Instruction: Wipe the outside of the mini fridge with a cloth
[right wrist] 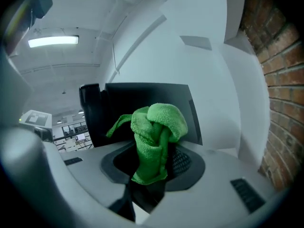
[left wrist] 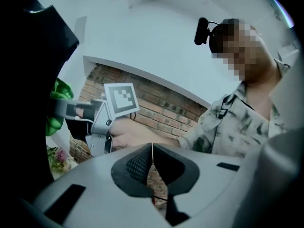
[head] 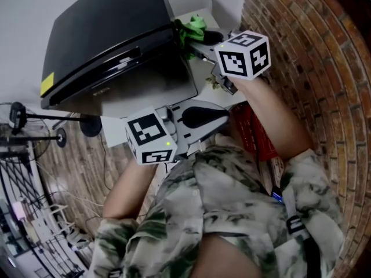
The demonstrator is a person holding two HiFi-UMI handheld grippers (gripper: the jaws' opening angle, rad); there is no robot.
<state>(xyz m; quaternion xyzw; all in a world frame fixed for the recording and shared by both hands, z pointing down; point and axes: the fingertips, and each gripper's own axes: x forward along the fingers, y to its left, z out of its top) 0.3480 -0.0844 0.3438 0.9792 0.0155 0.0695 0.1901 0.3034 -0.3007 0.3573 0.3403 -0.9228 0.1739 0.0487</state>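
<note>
Up close, the right gripper view is showing what the other two cannot: the right gripper [right wrist: 153, 161] is clamping its jaws on a bunched green cloth [right wrist: 156, 127], whose folds are rising above the pads and hanging down between them. Behind the cloth, the black mini fridge [right wrist: 142, 96] is filling the middle of that view, with a ceiling light [right wrist: 53, 41] glowing at the upper left.

From above, the head view is giving the layout. The fridge is standing at the upper left with a yellow sticker [head: 47, 83] on its near edge, and the cloth is sitting at the fridge's right edge, though I cannot tell if it is touching. The right gripper's marker cube [head: 243, 54] is facing the camera. A red item [head: 255, 133] is lying beside the person's right forearm, and a black stand [head: 52, 119] is reaching in from the left.

Meanwhile, the left gripper [left wrist: 152, 148] is holding its jaws together with nothing between them, low in front of the person's patterned shirt [head: 232, 207]. Its view is looking back at the right gripper, the brick wall [left wrist: 156, 108] and some small flowers [left wrist: 57, 156]. No view is showing the fridge's inside.
</note>
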